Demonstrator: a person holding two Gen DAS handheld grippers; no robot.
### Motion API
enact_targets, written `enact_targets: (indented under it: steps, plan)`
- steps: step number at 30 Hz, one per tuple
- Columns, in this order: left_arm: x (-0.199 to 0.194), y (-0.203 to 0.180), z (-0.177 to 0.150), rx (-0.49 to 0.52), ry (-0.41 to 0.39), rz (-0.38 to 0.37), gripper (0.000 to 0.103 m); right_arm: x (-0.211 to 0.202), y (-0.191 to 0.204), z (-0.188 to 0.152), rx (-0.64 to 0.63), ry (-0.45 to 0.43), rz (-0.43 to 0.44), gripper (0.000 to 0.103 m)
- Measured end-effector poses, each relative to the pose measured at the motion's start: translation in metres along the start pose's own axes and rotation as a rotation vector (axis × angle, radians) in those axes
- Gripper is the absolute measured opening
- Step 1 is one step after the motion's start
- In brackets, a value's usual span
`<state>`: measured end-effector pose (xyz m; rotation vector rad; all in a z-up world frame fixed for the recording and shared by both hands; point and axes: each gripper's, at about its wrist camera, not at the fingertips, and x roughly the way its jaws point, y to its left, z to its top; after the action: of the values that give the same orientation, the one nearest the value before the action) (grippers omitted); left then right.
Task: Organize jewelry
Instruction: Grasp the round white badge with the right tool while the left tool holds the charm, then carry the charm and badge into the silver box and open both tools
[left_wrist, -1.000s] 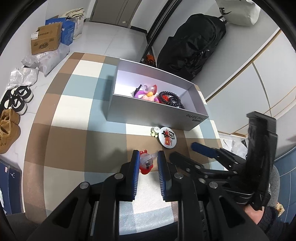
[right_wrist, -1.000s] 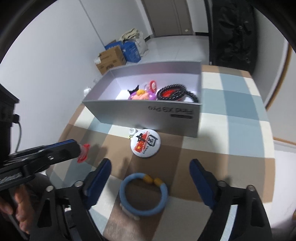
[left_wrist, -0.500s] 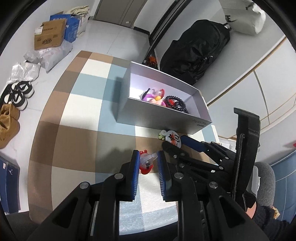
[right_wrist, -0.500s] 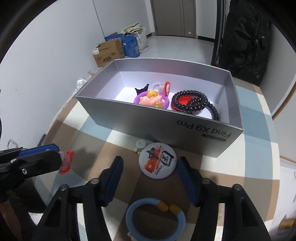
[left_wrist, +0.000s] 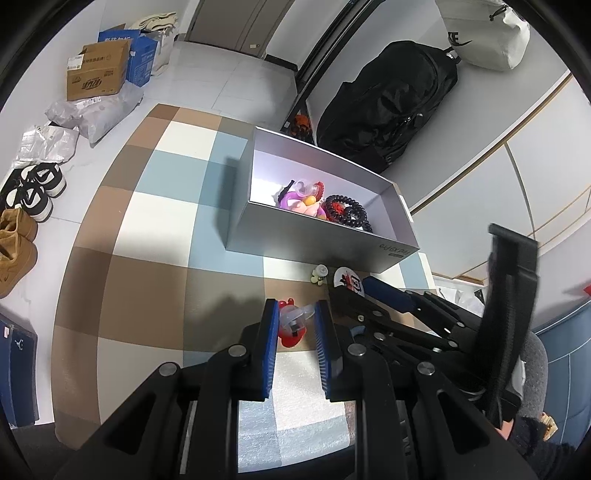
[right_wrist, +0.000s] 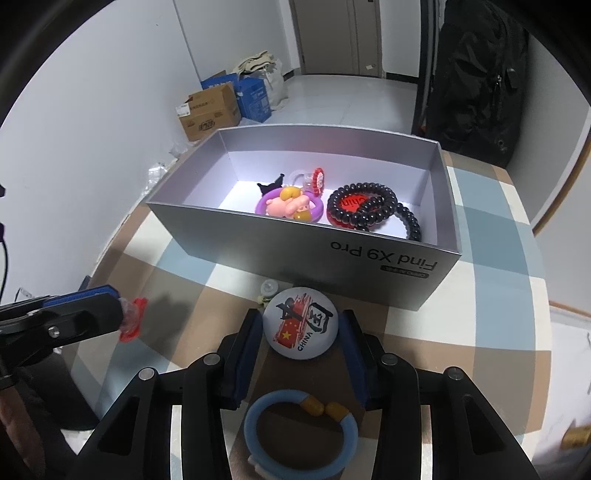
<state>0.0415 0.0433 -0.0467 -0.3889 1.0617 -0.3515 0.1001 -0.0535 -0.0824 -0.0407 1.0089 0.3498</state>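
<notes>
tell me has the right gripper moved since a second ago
Yes. The right gripper has come forward past the blue bracelet toward the grey box, and its fingers have just been closing around the round badge.

A black backpack (left_wrist: 388, 110) is seen leaning against the wall, with a white bag (left_wrist: 484, 33) above it. A cardboard box (left_wrist: 98, 75) and a blue box (left_wrist: 142, 61) are set on the tiled floor (left_wrist: 236, 85). Shoes (left_wrist: 35, 188) and tan boots (left_wrist: 14, 251) are lined up beside the checked mat (left_wrist: 147, 236).
</notes>
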Motion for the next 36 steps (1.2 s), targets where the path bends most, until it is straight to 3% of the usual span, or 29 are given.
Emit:
enact_targets:
  steps: [9, 20, 36]
  plan:
    - [0.0, -0.004, 0.004, -0.006, -0.027, 0.007, 0.014, -0.023, 0.002, 0.002, 0.009, -0.062, 0.068, 0.041]
    - [-0.008, -0.028, 0.025, 0.074, -0.112, 0.02, 0.014, -0.056, -0.015, 0.016, 0.091, -0.154, 0.252, 0.042]
    - [0.02, -0.033, 0.069, 0.035, -0.121, 0.035, 0.014, -0.057, -0.045, 0.051, 0.151, -0.236, 0.25, 0.042]
